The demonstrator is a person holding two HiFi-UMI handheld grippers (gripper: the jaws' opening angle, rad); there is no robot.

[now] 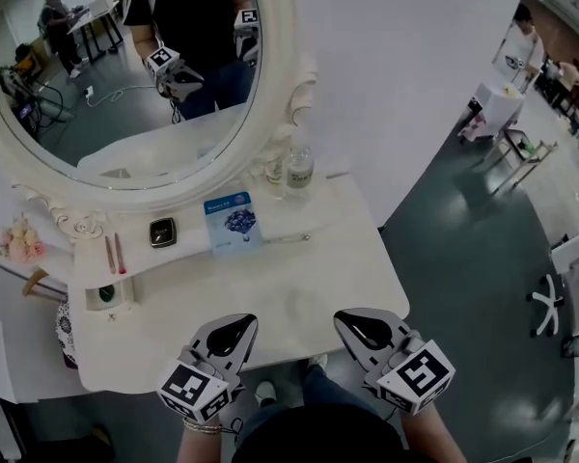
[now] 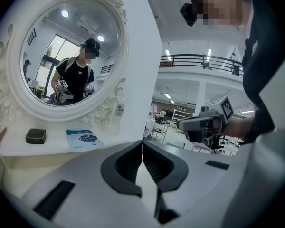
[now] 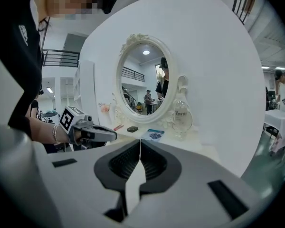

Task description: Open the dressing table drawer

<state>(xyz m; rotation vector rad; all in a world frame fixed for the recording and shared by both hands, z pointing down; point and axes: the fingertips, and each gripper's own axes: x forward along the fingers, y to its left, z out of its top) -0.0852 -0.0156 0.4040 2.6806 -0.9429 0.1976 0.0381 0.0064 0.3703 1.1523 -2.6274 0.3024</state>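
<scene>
The white dressing table [image 1: 299, 287] stands in front of me with an oval mirror [image 1: 125, 75] at its back. No drawer front shows in any view; the tabletop hides it in the head view. My left gripper [image 1: 236, 324] hovers over the table's near edge, shut and holding nothing. Its closed tips [image 2: 142, 144] point toward the mirror [image 2: 66, 56]. My right gripper [image 1: 357, 321] hangs beside it to the right, also shut and empty, with its tips [image 3: 140, 141] together. Each gripper view shows the other gripper [image 2: 199, 125] [image 3: 92, 133] at its side.
On the raised back shelf lie a blue packet [image 1: 230, 218], a small black box [image 1: 162, 231], two thin sticks [image 1: 114, 254] and a clear bottle [image 1: 298, 167]. Pink flowers [image 1: 17, 241] stand at the left. Dark floor with a chair base [image 1: 550, 302] lies to the right.
</scene>
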